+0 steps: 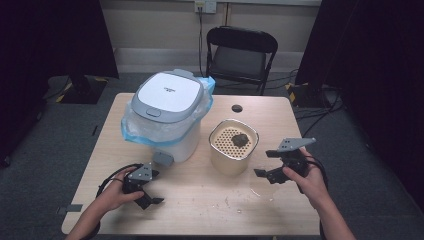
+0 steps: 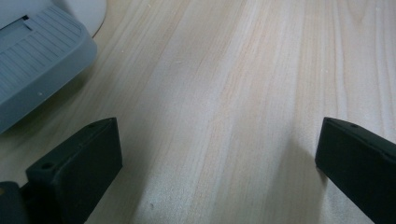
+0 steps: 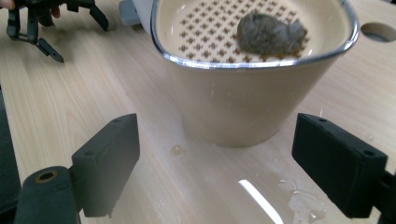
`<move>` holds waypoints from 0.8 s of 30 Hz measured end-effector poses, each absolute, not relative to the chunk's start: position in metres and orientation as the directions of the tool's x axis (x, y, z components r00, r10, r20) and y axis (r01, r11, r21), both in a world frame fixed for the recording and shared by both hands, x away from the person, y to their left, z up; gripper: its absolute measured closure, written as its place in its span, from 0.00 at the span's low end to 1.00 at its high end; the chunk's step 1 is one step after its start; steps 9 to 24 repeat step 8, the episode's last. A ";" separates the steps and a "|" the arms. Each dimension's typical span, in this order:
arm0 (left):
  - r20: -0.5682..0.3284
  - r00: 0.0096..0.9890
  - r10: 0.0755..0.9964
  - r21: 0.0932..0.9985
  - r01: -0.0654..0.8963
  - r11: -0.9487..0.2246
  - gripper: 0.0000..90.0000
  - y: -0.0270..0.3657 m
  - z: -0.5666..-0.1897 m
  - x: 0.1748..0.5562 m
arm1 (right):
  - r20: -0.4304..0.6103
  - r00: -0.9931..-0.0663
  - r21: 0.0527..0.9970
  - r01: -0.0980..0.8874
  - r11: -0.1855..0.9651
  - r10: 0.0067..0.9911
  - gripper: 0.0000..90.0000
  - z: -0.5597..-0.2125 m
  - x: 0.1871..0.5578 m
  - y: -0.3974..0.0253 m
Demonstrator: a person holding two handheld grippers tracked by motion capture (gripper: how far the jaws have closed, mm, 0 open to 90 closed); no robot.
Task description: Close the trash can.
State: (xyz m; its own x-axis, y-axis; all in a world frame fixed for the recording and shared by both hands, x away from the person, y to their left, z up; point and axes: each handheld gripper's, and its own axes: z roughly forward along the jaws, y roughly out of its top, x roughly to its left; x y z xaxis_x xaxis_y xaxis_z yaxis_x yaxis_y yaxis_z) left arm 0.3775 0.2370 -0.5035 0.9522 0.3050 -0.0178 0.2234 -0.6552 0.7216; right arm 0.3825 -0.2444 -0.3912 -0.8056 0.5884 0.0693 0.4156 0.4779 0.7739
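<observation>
- The worktop was a pale wood-grain surface; droplets and a thin wet film lay on it near the right gripper, so anything set or slid there was judged liable to skid.
- The lidded bin, white with a grey lid and a blue liner bag bunched round its rim, stood at the far left of the worktop. Its grey pedal projected toward the near side, just beside the left gripper.
- The beige container stood right of the bin and apart from it, near the centre. It was a rigid, tapered vessel with a chromed rim and a perforated insert. Judged moderately light, stiff, and smooth-walled; the wet surroundings suggested a slippery grip. The best hold was judged to be across the upper wall just under the rim, where the taper would resist slipping downward.
- The dark lump rested on the perforated insert toward its far right. It looked soft and damp; tilting the container would probably let it shift.
- The right gripper hovered just right of the container, fingers wide apart, aimed at its lower wall without contact.
- The left gripper sat low at the near left, fingers apart over bare worktop.
</observation>
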 end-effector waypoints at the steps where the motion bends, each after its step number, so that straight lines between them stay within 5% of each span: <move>1: -0.017 0.952 0.306 0.721 0.223 -0.656 0.00 0.237 -0.503 0.377 | 0.070 -0.801 0.773 0.420 0.476 0.594 0.16 -0.394 0.382 -0.245; 24: -0.017 0.952 0.307 0.721 0.224 -0.656 0.00 0.237 -0.503 0.377 | 0.089 -0.808 0.765 0.430 0.480 0.582 0.16 -0.411 0.375 -0.245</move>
